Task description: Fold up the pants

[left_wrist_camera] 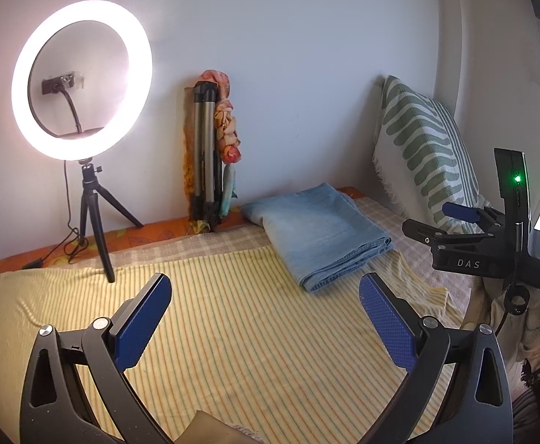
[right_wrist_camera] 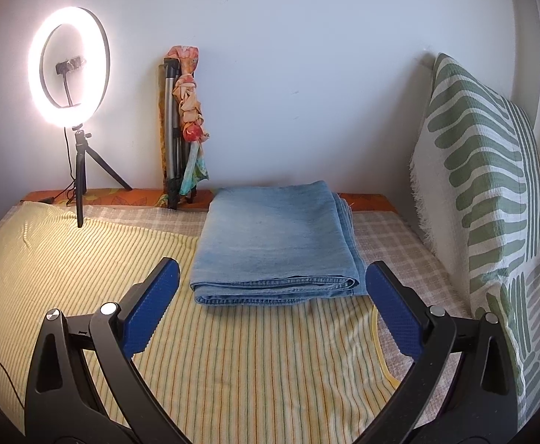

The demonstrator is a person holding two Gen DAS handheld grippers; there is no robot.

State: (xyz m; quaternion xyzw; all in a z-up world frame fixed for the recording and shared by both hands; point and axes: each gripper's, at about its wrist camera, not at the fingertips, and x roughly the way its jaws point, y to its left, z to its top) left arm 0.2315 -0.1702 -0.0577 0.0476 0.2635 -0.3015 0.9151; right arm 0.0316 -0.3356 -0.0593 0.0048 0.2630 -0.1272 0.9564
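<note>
My right tool (right_wrist_camera: 271,294) hangs over the bed with its blue pads (right_wrist_camera: 147,310) spread wide and nothing between them; my left tool (left_wrist_camera: 264,320) is likewise parted and empty, well back from the cloth. Just ahead of the right tool's tips lie the pants (right_wrist_camera: 275,238), faded blue denim already doubled into a thick rectangle, resting partly on the yellow striped sheet (right_wrist_camera: 232,370) and partly on the checked cover (right_wrist_camera: 392,236) behind it. The stitched hems and stacked layers face me along the near edge.

Denim like this looks heavy and fairly stiff for cloth, yet it will still sag if lifted by one corner. The layers may slide apart unless pinched together. The surest hold, I judge, is at the two near corners, one tool each, closing over the whole stack.

Beyond stand a striped cushion (right_wrist_camera: 488,170) against the wall to the right, a folded tripod (right_wrist_camera: 175,129) wrapped in a scarf, and a lit ring light (right_wrist_camera: 34,74) to the left. The fold looks nearly complete.
</note>
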